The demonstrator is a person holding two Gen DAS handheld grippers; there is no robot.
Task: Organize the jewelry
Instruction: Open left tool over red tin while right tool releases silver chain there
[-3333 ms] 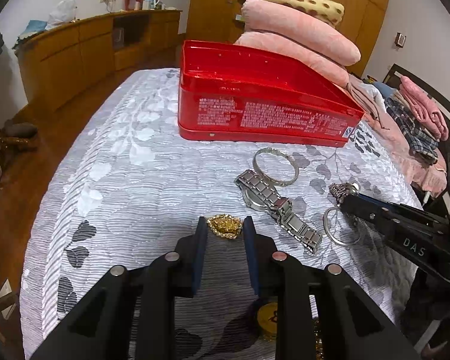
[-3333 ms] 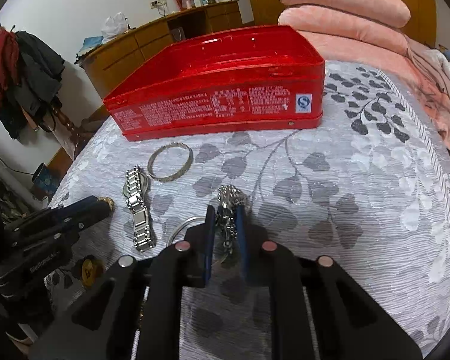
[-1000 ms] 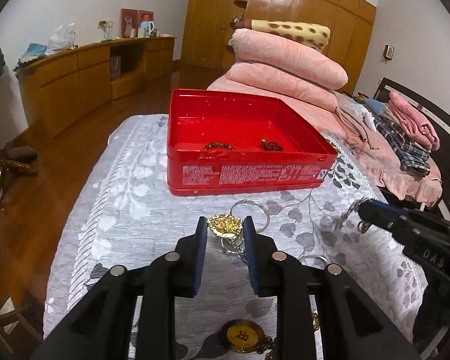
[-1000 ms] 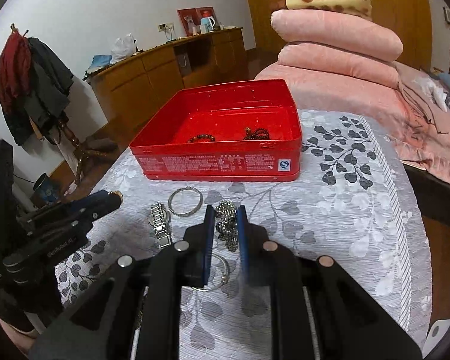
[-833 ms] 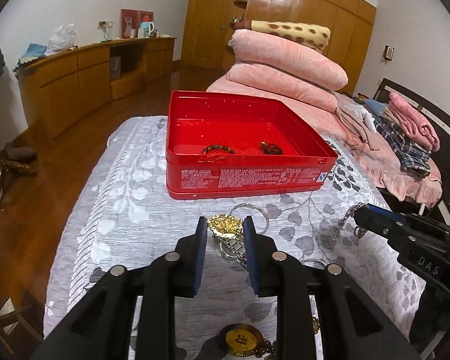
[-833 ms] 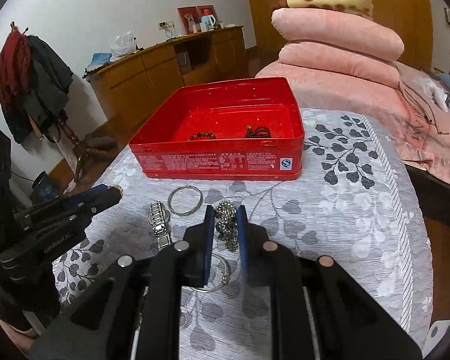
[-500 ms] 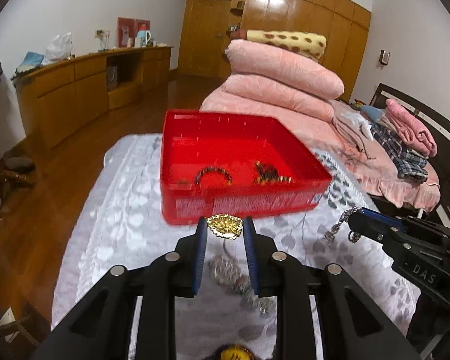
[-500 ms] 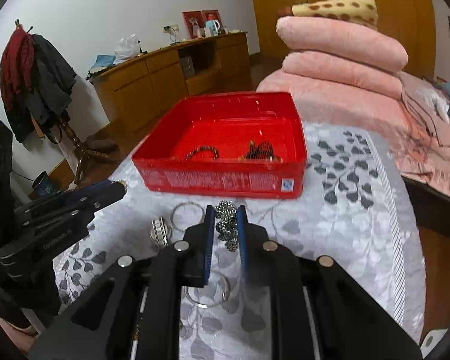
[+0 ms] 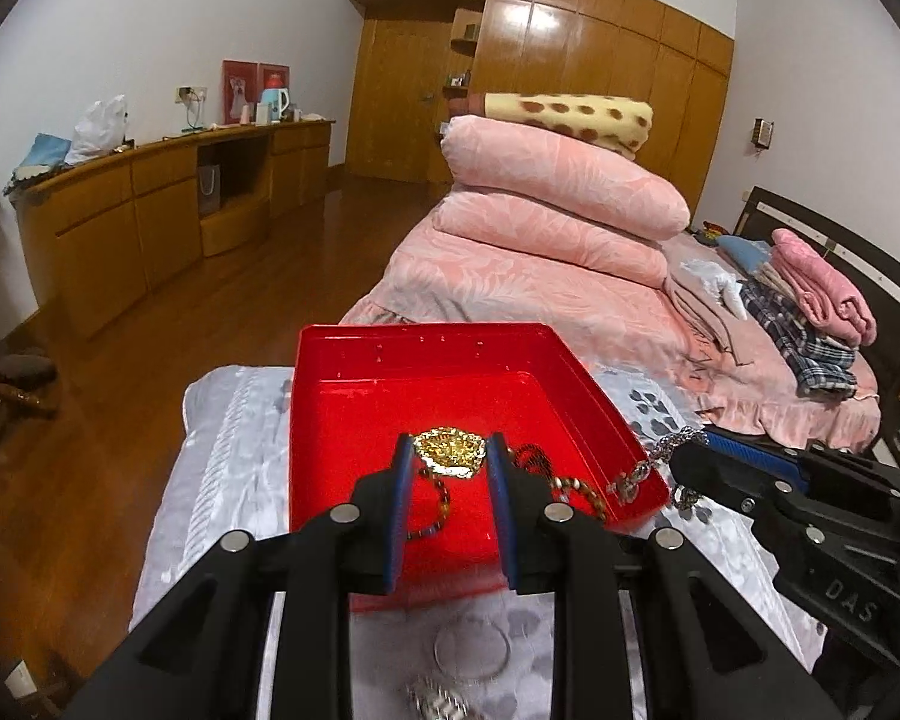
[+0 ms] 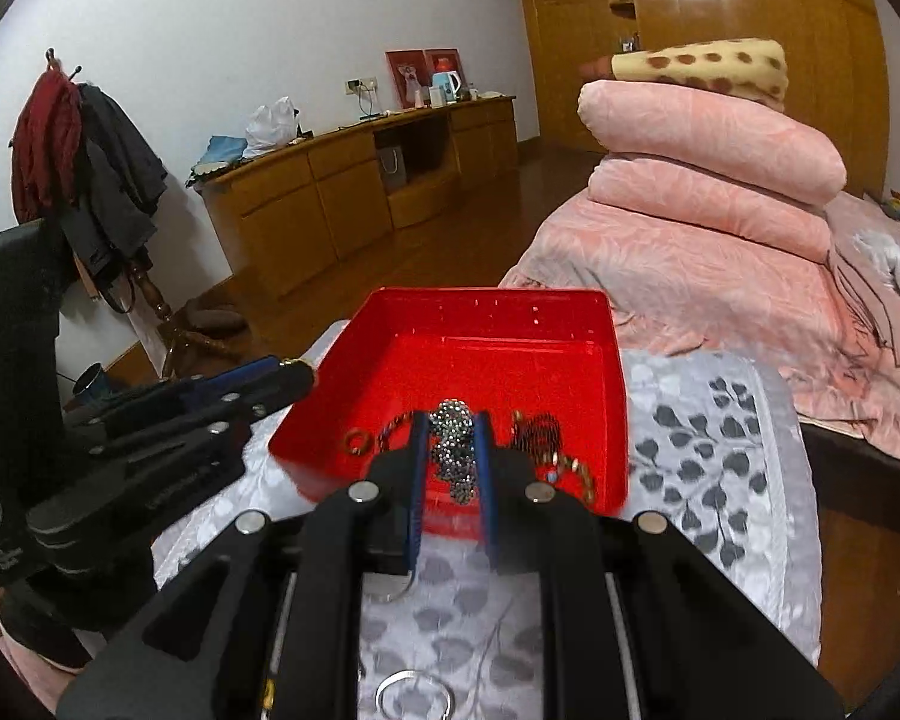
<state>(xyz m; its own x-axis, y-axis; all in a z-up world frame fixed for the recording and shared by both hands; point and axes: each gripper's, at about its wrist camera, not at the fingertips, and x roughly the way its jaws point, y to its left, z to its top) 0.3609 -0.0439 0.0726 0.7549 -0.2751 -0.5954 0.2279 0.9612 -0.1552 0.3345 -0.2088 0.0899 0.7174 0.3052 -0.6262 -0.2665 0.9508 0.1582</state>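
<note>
Since 3.3 s ago I'd lifted both pieces off the bedspread [image 9: 222, 450] to over the red tin [image 9: 444, 384]. Left gripper [image 9: 448, 457] pinched the gold brooch [image 9: 450, 450]; right gripper [image 10: 452, 423] clamped narrow on the beaded chain [image 10: 455, 438].

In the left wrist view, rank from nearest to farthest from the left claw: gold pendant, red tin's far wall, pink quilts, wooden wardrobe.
1. Gold pendant, clamped in the left claw.
2. Red tin's far wall, straight ahead.
3. Pink quilts, stacked beyond, to the right.
4. Wooden wardrobe, at the back wall.
</note>
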